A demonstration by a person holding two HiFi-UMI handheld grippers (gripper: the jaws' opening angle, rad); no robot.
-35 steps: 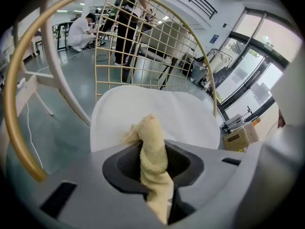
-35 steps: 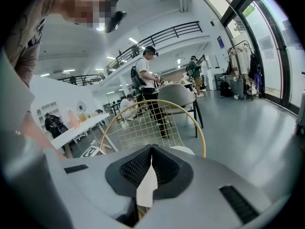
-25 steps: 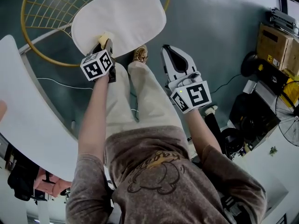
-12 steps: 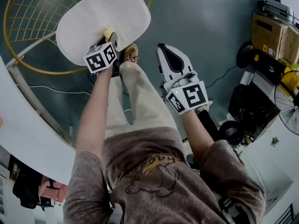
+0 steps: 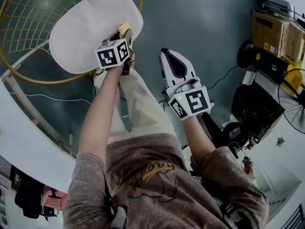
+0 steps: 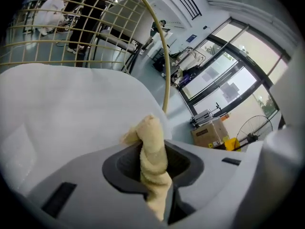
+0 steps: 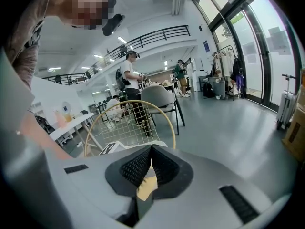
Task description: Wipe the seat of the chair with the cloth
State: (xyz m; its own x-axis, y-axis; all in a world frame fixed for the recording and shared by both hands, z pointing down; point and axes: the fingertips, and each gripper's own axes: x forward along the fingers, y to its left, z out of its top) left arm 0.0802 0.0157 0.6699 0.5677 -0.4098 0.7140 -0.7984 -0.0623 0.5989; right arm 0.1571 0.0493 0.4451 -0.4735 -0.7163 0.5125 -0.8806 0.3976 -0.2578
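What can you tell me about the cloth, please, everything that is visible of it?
The cloth is pale yellow and looks like soft terry, twisted into a thick roll. The left tongs are shut on its middle; its frayed tip pokes out ahead, by the edge of the chair's white seat. Whether it presses on the seat is unclear.

Nubby terry cloth [image 6: 152, 152], matt fabric seat [image 6: 66, 113]

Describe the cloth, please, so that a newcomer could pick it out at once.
Find the chair with the gold wire back and the white seat. At the seat's edge the left tongs pinch a small cloth. It is the only pale yellow, twisted thing against that plain white.
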